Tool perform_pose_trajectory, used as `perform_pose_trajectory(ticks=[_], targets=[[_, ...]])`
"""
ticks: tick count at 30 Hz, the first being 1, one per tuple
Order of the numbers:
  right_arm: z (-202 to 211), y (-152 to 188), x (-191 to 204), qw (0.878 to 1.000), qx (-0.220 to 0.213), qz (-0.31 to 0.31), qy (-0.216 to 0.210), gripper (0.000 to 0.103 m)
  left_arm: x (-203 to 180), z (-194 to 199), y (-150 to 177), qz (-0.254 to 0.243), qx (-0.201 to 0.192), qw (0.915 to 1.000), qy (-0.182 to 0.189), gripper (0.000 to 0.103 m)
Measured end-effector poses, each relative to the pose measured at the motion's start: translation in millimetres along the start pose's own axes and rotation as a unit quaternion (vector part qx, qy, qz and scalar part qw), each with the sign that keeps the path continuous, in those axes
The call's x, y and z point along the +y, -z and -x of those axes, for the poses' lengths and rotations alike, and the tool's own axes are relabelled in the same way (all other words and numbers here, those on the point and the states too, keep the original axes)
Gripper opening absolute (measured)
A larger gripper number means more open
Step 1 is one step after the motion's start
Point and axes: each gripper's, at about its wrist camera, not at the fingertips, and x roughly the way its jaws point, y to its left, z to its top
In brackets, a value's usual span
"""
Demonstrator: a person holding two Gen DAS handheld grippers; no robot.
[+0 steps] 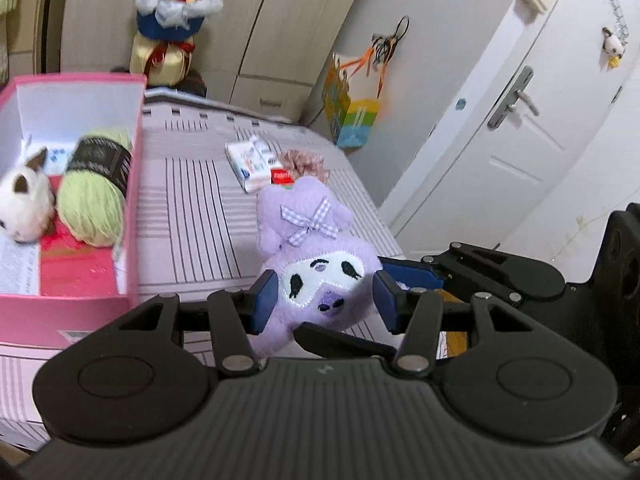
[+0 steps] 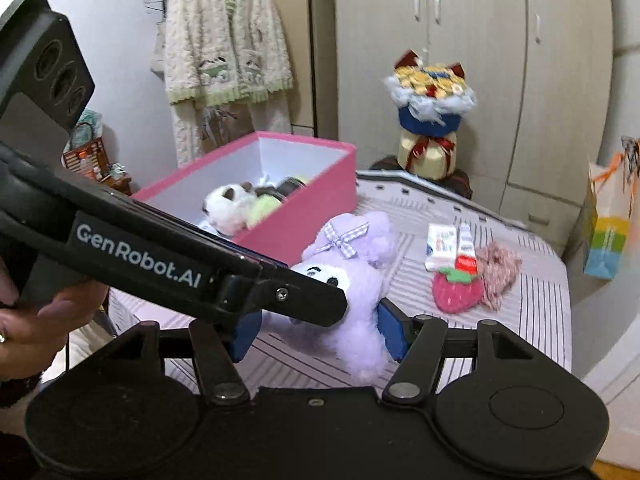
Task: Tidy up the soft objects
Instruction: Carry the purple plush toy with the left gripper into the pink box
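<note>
A purple plush doll [image 1: 316, 264] with a checked bow lies on the striped bed, between both grippers. My left gripper [image 1: 325, 302] has its blue pads on both sides of the doll's head and touches it. My right gripper [image 2: 320, 330] holds the doll's [image 2: 356, 280] body between its blue pads. The left gripper's finger [image 2: 296, 300] crosses in front in the right wrist view. A pink box [image 1: 134, 216] at the left holds a green yarn ball [image 1: 90, 200] and a white plush [image 1: 24, 204].
On the bed beyond the doll lie a tissue pack [image 2: 440, 246], a small tube [image 2: 466, 254], a red strawberry plush [image 2: 456, 294] and a pink scrunchie [image 2: 498, 272]. A bouquet [image 2: 430, 120] stands at the bed's far end. A gift bag [image 1: 350, 114] hangs on the door.
</note>
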Motion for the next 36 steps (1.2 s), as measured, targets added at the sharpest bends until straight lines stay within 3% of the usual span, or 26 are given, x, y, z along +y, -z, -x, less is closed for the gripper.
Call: perform_pose_trajectory(ticks=[9,18,27,36], targets=[[7.3,-36.0,33.3,0.998,-0.039,0.038,-0.027,0.068,8.0,58.1,-10.0,-0.017,-0.063,0.9975,-0.028,0.05],[-35.9,-71.9,56.6,0.994,-0.042,0.04,-0.095,0.068,48.6,89.7,-20.1,0.009,-0.096,0.9925,-0.075,0.05],[-96.4,-85.8,68.0,0.988,-0.028,0.042,-0.146,0.068,104.6,83.8,-24.2,0.055,-0.085,0.9885,-0.112,0.05],[-162.4,-88.3,69.1,0.983,0.036,-0.006,-0.181,0.068,148.2,54.3,-33.3,0.064,-0.039,0.9851,-0.155,0.05]])
